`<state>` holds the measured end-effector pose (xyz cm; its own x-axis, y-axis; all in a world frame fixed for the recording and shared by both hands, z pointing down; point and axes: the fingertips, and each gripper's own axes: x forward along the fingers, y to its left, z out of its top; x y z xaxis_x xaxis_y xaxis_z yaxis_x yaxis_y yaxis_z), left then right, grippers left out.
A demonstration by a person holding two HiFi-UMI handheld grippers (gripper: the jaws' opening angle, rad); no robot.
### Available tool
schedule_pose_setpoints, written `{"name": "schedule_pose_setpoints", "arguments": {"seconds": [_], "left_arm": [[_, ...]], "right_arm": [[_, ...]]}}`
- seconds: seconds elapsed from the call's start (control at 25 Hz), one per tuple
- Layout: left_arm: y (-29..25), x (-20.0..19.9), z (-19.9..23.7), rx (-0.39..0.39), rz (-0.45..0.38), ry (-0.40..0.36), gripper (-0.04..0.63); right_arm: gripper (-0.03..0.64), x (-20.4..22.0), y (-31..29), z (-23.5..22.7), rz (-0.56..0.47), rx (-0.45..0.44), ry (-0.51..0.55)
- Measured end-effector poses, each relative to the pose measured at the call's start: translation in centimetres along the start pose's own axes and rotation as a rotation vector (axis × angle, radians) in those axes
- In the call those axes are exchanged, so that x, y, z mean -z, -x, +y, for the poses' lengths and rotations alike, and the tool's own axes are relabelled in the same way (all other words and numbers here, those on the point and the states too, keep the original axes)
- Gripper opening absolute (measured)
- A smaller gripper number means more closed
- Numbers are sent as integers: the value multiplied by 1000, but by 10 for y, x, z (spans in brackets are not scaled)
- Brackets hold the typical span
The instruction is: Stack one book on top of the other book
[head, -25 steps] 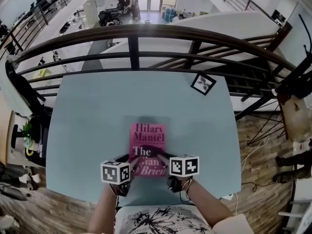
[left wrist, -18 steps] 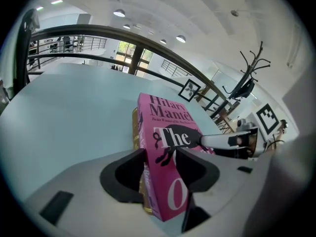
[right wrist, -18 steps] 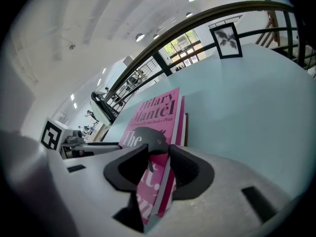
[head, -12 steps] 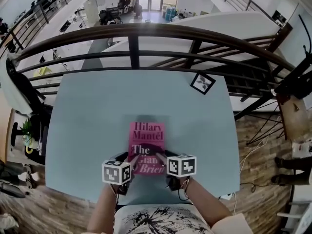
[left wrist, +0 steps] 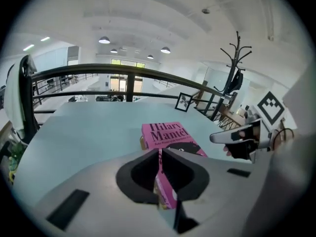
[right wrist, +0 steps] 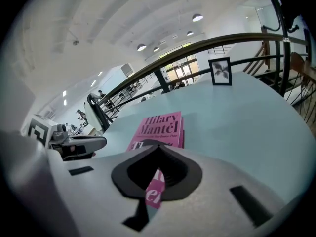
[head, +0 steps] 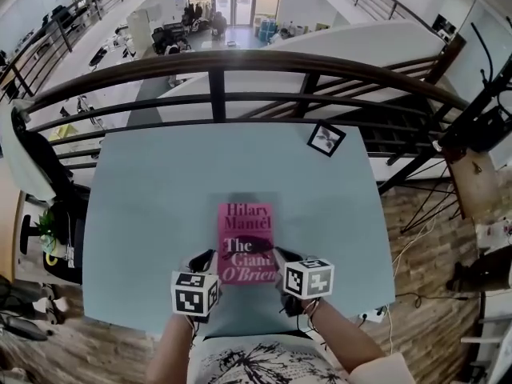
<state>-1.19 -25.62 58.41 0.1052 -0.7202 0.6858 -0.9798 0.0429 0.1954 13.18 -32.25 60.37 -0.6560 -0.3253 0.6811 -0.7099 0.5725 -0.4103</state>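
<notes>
Book (head: 247, 238): pink, flat on the table (head: 144, 214), toward its 6 o'clock edge.
Left tongs (left wrist: 160, 152): at the book's 7 o'clock, above its corner — jaws closing, almost together, nothing between them.
Right tongs (right wrist: 157, 149): at its 5 o'clock — jaws pressed together, empty.
Frame (head: 326, 138): well apart, at 1 o'clock.

We find readable print in one place only: the pink cover of the book (head: 247, 242). At its twelve o'clock end stands "Hilary Mantel" in dark letters. Toward six o'clock comes "The Giant O'Brien" in white. In the left gripper view a fine line runs under the author's name, too small for us to read. The cubes on the left gripper (head: 211, 254) and the right gripper (head: 271, 251) carry black-and-white square markers without letters. The framed card (head: 326, 138), at one o'clock from the book, shows a dark figure and no words.
</notes>
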Motion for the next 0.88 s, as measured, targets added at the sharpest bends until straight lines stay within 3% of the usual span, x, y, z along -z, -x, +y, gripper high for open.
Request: {"name": "schedule_pose_setpoints", "arguments": {"seconds": [0.24,0.48,0.72,0.88], "left_arm": [[39,-29,-6,64,-140,-89,14],[98,-62,-19,167,-388,-195,12],[158,-89,-23,143,-622,-305,12],[185,-96,-24,148,-691,-301,12]], "right_arm": [[-6,-25,34,42,-167,47,161],[-6,-52,82,102,-418,48,381],[-8,-76,134,145,-656,19,531],[-8,-86,158,163,-767,29,616]]}}
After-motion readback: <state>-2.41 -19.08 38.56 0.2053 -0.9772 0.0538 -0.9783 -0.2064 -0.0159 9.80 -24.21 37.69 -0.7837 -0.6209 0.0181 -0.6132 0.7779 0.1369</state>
